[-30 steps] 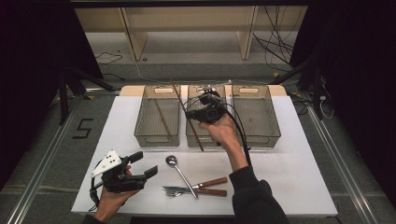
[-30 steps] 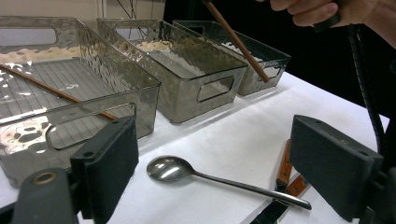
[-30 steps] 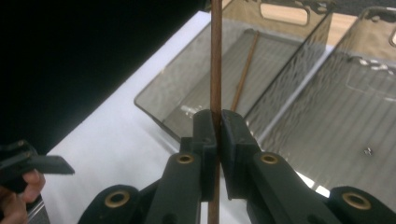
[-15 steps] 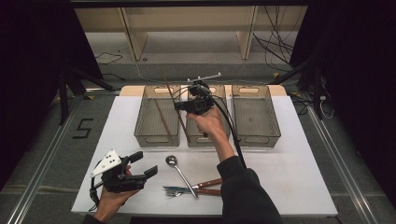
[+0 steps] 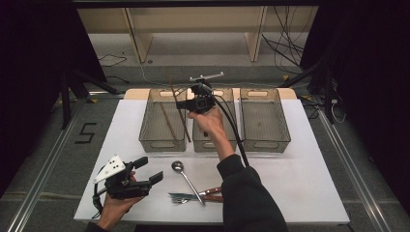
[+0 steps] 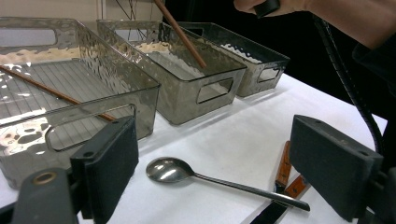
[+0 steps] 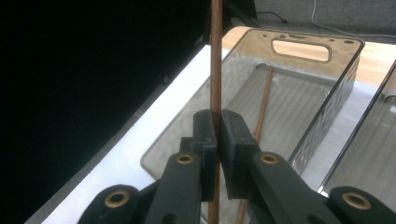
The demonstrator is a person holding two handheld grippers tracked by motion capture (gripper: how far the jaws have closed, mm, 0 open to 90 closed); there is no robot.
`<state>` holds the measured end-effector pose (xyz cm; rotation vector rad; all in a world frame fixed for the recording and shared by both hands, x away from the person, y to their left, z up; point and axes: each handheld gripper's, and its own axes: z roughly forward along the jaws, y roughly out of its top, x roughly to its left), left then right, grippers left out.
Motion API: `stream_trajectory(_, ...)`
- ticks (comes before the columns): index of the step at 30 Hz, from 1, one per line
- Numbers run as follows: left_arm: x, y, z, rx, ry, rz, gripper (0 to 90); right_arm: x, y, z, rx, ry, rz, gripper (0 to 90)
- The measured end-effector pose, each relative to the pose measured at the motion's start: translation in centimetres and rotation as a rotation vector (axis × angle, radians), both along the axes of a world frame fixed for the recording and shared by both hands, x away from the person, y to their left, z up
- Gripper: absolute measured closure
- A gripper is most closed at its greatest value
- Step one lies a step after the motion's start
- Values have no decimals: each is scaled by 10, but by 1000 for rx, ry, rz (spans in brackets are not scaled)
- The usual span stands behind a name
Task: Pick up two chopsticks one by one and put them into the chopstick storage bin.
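We count three clear bins (image 5: 265, 145) in a row, two chopsticks and one spoon (image 5: 177, 167). Our right gripper (image 7: 216, 135) pinches one chopstick (image 7: 215, 56) above the left bin (image 5: 162, 144), where the second chopstick (image 5: 168, 123) lies. Our left gripper (image 5: 146, 170), jaws wide, rests near the table's (image 5: 300, 188) front edge, with bare table around it.

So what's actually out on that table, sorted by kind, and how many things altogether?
Clear bins: 3, left, middle, right.
Brown chopsticks: 2, one lying in the left bin, one held in the right gripper above the bins.
Spoons: 1.
Wooden-handled cutlery beside the spoon: 2 handles; a fork at least, the other unclear.
Total: 8.
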<state>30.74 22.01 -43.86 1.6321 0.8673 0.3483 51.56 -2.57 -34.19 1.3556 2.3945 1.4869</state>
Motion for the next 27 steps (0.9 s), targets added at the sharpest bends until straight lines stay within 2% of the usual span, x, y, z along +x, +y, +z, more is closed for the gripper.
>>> stream_trajectory(13, 0, 1, 1, -5, -3, 0, 155, 9, 17, 4, 0, -15, -17, 855)
stream_trajectory(18, 0, 0, 1, -5, -2, -2, 155, 14, 23, 2, -9, -25, -34, 856)
stream_trajectory(27, 0, 0, 1, -11, -2, -1, 155, 22, 30, -6, -23, -16, -48, 855)
